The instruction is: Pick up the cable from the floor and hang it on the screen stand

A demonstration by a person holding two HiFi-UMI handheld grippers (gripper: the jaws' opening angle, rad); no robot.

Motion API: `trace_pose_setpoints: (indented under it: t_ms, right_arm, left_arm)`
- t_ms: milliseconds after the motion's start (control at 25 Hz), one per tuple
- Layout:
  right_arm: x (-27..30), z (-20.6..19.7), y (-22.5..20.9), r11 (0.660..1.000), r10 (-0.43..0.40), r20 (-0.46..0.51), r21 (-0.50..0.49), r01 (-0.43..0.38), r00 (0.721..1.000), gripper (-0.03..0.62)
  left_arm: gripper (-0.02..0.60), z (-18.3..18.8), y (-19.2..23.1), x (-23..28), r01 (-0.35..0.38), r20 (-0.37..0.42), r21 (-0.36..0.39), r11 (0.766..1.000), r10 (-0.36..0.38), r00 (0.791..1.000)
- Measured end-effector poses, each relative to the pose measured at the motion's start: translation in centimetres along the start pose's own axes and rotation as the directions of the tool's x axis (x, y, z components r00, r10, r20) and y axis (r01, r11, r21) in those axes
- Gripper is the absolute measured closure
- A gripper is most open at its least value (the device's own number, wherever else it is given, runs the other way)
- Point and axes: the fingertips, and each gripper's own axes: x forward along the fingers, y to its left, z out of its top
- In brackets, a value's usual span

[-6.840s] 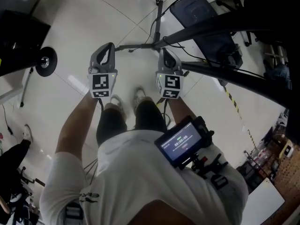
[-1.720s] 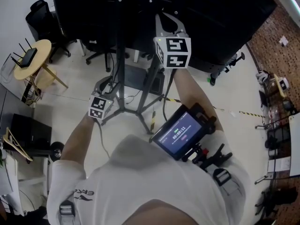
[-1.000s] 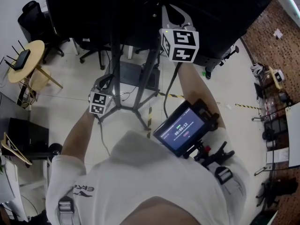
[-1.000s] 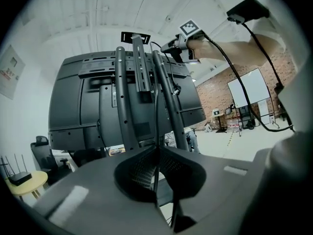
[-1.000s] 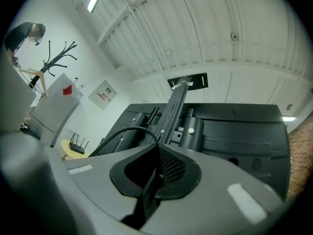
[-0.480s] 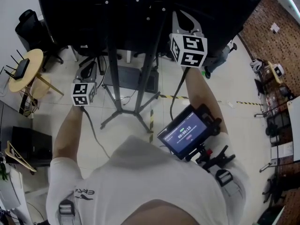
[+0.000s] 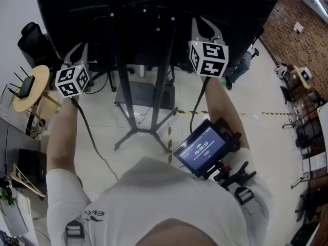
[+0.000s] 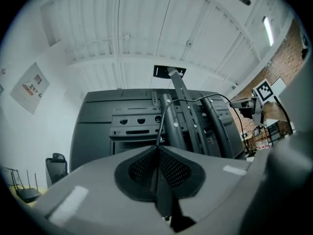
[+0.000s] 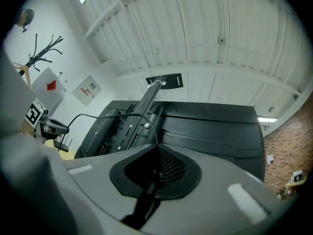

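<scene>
1. ahead of the person, the black screen (image 7: 246, 14) shows its back on the screen stand (image 7: 163, 70).
2. left hand-held gripper (image 8: 157, 151) and right hand-held gripper (image 9: 157, 151) each pinch narrow on the cable (image 8: 161, 121).
3. this thin cable arcs between them, across the stand's posts.

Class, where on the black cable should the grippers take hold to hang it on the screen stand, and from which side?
Likely two spaced points on the cable, pinched from the rear of the screen stand, as the left gripper and right gripper do: thin and limp, its span between them drapes.
</scene>
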Motion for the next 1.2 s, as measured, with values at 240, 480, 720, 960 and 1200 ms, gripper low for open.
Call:
trace_pose_setpoints:
  t_ms: [240,480,720,960,1200]
  right_arm:
    - [0.6,1.0,-1.5,1.000,-0.024,0.019,0.008,0.024,1.000,0.569]
    - [1.8,2.4,-2.6,0.999,-0.052,0.041,0.012,0.051,0.998,0.569]
    - [4.3,2.5,-3.7,0.996,-0.090,0.026,-0.003,0.090,0.996,0.569]
    - [5.8,2.0,-4.8,0.991,-0.132,-0.042,-0.043,0.130,0.990,0.569]
    - [6.5,0.7,-5.0,0.985,-0.145,-0.150,-0.117,0.128,0.978,0.569]
  left_arm:
    - [0.568,4.8,0.2,2.9,0.000,0.053,-0.004,1.000,0.000,0.999]
    - [0.568,8.4,0.5,6.0,0.004,0.073,-0.008,1.000,-0.004,0.997]
    - [0.569,10.1,1.6,10.1,0.001,0.046,-0.016,1.000,-0.001,0.999]
    - [0.569,10.5,1.8,12.9,-0.003,-0.006,0.011,1.000,0.003,1.000]
    - [0.571,10.0,1.5,14.4,0.015,-0.067,0.021,1.000,-0.013,0.998]
